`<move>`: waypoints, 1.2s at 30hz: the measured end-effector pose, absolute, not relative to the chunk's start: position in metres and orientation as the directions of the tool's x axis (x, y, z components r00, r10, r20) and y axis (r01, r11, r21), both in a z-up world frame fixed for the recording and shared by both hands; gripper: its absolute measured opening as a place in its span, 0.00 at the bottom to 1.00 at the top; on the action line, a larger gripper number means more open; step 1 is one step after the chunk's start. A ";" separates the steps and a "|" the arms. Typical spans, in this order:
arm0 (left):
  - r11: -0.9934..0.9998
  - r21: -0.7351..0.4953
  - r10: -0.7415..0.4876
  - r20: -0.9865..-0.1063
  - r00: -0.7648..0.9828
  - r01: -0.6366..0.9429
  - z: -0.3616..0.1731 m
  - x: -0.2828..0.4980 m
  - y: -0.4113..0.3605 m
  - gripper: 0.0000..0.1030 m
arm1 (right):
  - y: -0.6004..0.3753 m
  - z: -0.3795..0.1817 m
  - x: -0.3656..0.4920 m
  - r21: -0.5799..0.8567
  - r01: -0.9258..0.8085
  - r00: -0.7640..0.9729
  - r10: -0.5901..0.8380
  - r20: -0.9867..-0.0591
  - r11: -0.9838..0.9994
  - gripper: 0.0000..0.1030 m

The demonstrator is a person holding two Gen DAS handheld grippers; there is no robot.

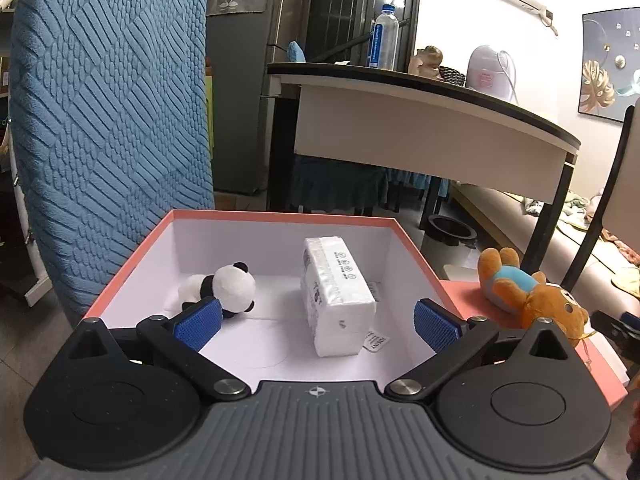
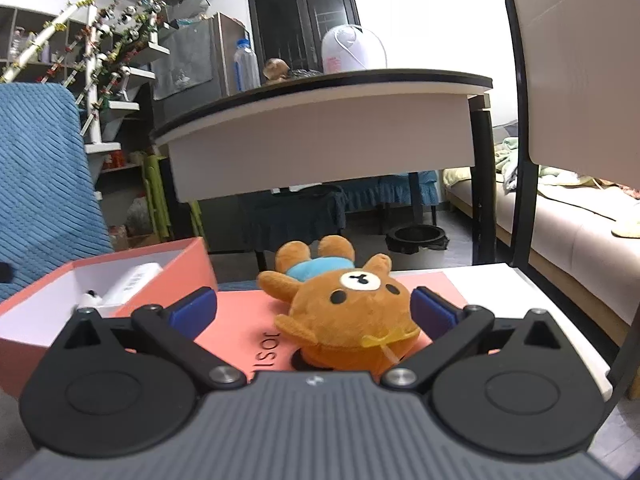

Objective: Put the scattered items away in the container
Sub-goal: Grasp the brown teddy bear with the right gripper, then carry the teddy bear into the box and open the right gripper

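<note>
A salmon-pink box with a white inside holds a panda plush at its left and a white tissue pack in its middle. My left gripper hovers open over the box's near side, with nothing between its blue pads. A brown bear plush in a blue shirt lies on its back on the pink lid to the right of the box. My right gripper is open, its pads on either side of the bear's head without closing on it. The bear also shows at the right in the left wrist view.
A blue textured chair back rises just left of the box. Behind stands a curved table with a water bottle on top. A tan chair back with a black frame is at the right, a sofa beyond it.
</note>
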State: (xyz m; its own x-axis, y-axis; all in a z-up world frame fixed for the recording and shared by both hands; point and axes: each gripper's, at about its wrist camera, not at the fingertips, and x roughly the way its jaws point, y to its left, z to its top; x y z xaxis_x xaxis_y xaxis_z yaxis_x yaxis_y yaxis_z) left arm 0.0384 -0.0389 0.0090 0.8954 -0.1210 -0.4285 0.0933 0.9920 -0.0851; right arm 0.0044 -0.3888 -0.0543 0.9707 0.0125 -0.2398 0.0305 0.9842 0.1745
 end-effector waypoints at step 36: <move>0.994 -0.112 -0.064 -0.461 0.885 0.013 0.016 0.032 0.006 1.00 | -0.378 -0.027 0.076 0.277 0.056 0.979 0.003 -0.206 0.959 0.62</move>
